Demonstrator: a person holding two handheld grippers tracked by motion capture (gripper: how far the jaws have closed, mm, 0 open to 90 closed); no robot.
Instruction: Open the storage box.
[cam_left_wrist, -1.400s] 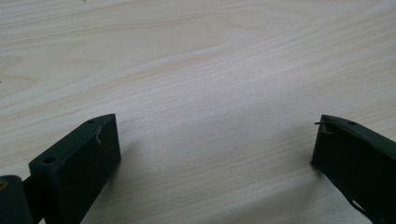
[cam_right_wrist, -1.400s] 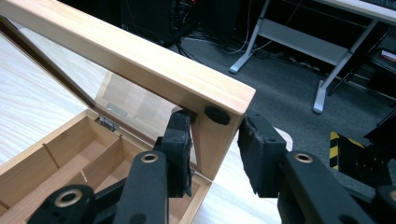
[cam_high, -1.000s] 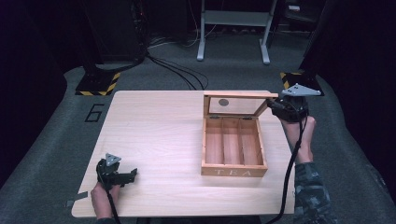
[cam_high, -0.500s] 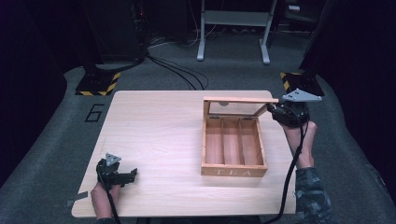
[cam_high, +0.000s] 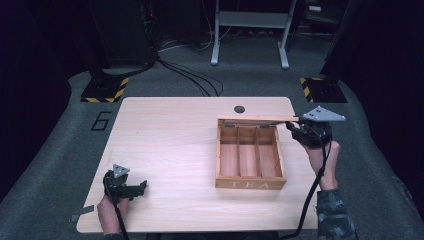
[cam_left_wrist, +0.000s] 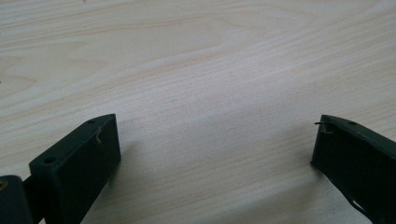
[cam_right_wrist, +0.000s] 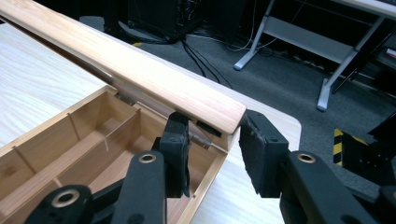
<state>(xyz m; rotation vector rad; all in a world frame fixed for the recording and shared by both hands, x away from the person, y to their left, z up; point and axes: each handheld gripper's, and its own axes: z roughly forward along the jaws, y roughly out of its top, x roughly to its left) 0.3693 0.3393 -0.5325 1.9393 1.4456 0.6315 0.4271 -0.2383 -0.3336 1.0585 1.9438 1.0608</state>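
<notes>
Tea box (cam_high: 250, 160) at frame centre-right, lid (cam_right_wrist: 126, 63) raised. Right tool (cam_right_wrist: 212, 154) straddles the lid's corner, jaws slack, gripping nothing. Left tool (cam_left_wrist: 215, 158) wide open, empty, on worktop (cam_high: 170, 140). I judge the lid step in hand; next: close on the edge.

Tea box (cam_high: 250, 159) on table (cam_high: 170, 140) at 3 o'clock; right gripper (cam_high: 292, 125) behind-right; left gripper (cam_high: 140, 187) at 7.

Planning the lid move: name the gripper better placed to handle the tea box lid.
Right. The right gripper has its jaws straddling the lid end, while the left gripper rests open on bare table, far from the tea box.
</notes>
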